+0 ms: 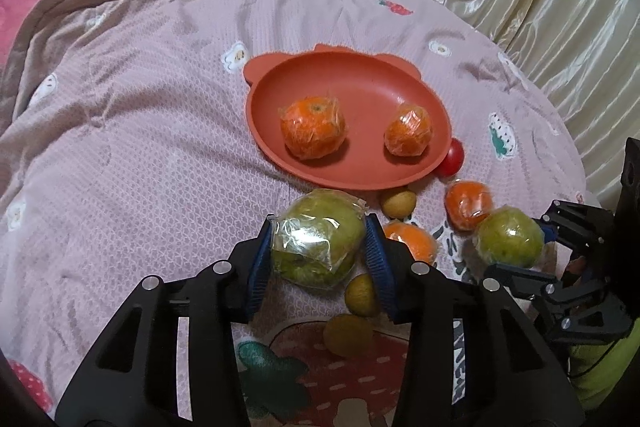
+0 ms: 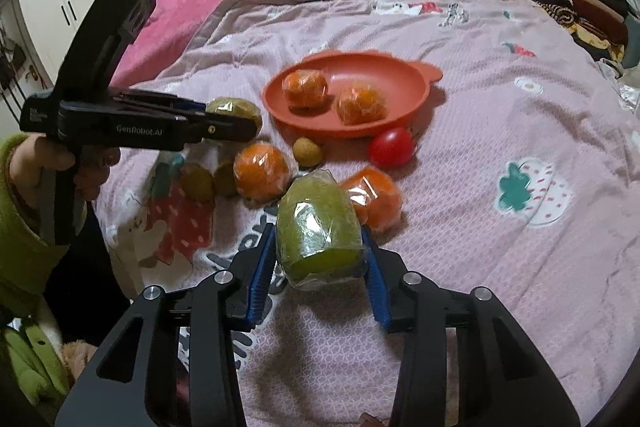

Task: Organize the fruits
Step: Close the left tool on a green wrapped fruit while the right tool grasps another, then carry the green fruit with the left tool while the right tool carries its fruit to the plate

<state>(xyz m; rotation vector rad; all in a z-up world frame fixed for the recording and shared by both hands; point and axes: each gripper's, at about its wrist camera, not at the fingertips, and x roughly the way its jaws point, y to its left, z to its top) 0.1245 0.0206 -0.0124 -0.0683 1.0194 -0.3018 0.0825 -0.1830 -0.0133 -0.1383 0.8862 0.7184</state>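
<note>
Both claws are closing snugly: my left gripper [image 1: 318, 247] is clasping a plastic-wrapped green fruit [image 1: 316, 243] near the orange plate [image 1: 348, 79], my right gripper [image 2: 320, 251] is clasping another wrapped green fruit [image 2: 318, 227].

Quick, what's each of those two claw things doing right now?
Left gripper: closed on a plastic-wrapped green fruit.
Right gripper: closed on another plastic-wrapped green fruit.

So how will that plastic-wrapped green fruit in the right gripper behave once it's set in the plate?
The green fruit looks round, so it will probably roll on the shallow plate. Its glossy wrap may slip in the jaws.
</note>
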